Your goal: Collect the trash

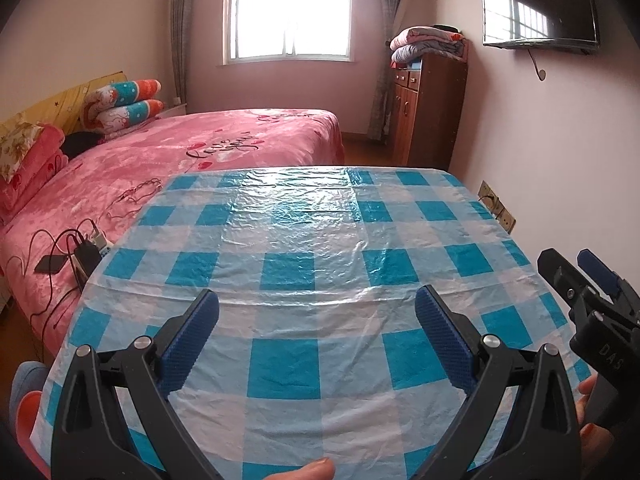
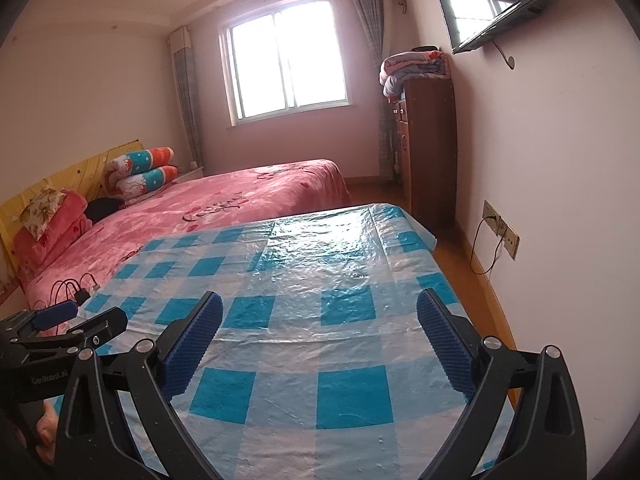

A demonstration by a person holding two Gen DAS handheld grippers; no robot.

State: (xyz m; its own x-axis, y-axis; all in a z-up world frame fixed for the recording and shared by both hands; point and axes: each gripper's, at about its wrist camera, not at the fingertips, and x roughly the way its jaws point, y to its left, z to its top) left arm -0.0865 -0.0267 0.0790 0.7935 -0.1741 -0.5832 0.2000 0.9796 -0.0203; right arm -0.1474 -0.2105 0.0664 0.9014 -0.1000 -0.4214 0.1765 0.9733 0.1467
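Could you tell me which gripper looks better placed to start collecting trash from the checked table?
Neither: left gripper and right gripper both hang open over the checked tablecloth, and no trash shows in either view.

Left hand-held gripper [image 1: 316, 336]: jaws spread wide, nothing between the blue ribbed pads [image 1: 188, 344]. A fingertip [image 1: 316, 470] shows at the bottom edge of the left wrist view, beneath the gripper.

Right hand-held gripper [image 2: 320, 340]: jaws likewise spread wide and empty, blue pads [image 2: 192, 344] facing each other. Seen from the left wrist camera it sits to the right, level with the left one. Fingers [image 1: 592, 420] of the right hand wrap its grip. Left-hand fingers [image 2: 46, 428] are partly visible on the other grip.
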